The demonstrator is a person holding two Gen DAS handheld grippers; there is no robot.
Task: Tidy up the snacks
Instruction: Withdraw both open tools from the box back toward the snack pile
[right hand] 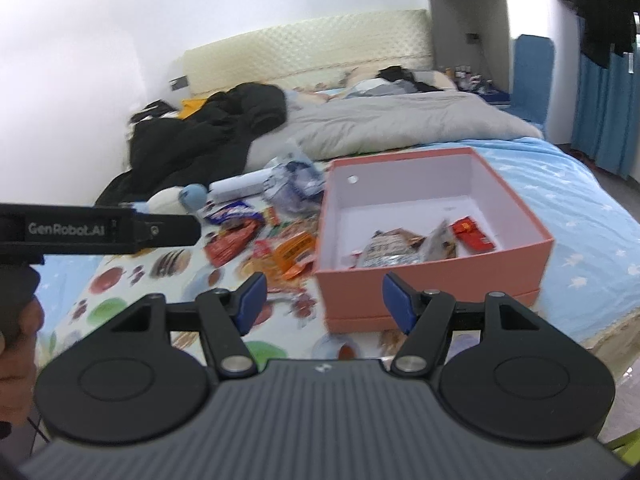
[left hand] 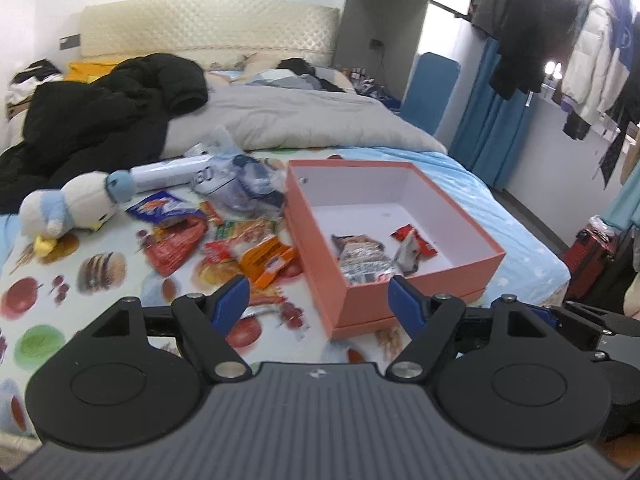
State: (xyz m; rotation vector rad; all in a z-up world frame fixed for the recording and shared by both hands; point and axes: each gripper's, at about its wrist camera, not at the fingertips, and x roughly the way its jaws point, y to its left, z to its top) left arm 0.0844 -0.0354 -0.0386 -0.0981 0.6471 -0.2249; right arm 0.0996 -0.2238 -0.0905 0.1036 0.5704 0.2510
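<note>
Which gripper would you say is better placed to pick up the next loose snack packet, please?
Probably the left gripper: its open, empty jaws face the orange packet and the loose pile beside the pink box. The right gripper, also open and empty, points mostly at the box wall.

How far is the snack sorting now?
Done: a few packets already lie in the pink box. In hand: nothing; the left gripper and right gripper are both open and empty. Left: a pile of snacks on the bed beside the box.
</note>
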